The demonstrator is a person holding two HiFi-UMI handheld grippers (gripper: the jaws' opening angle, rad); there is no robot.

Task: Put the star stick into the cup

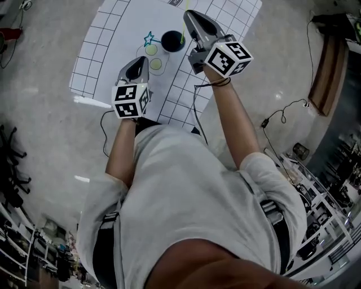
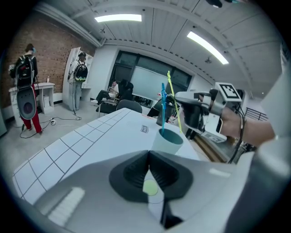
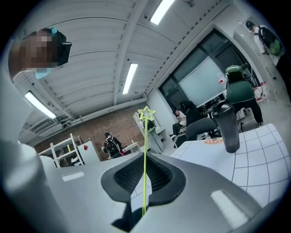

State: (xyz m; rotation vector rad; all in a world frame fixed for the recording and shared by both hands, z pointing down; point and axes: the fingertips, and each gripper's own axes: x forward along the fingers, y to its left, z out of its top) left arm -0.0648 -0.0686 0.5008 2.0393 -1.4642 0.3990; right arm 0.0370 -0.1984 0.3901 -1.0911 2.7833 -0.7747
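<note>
A dark teal cup [image 1: 172, 40] stands on the white gridded mat [image 1: 113, 34]. A blue star stick [image 2: 163, 105] leans in the cup [image 2: 167, 140], its star [image 1: 149, 38] out to the left. My right gripper [image 1: 190, 17] is shut on a thin yellow-green star stick [image 3: 145, 150], held upright with its star [image 3: 146, 113] at the top. The stick's [image 2: 173, 105] lower end comes down at the cup's rim. My left gripper [image 1: 136, 62] hovers over the mat in front of the cup, shut with nothing in it [image 2: 148, 152].
Two pale green round marks [image 1: 156, 64] lie on the mat near the left gripper. A black bottle [image 3: 226, 125] stands on the table farther off. People and office chairs [image 2: 122, 105] are beyond the table. Cables [image 1: 276, 113] run over the floor.
</note>
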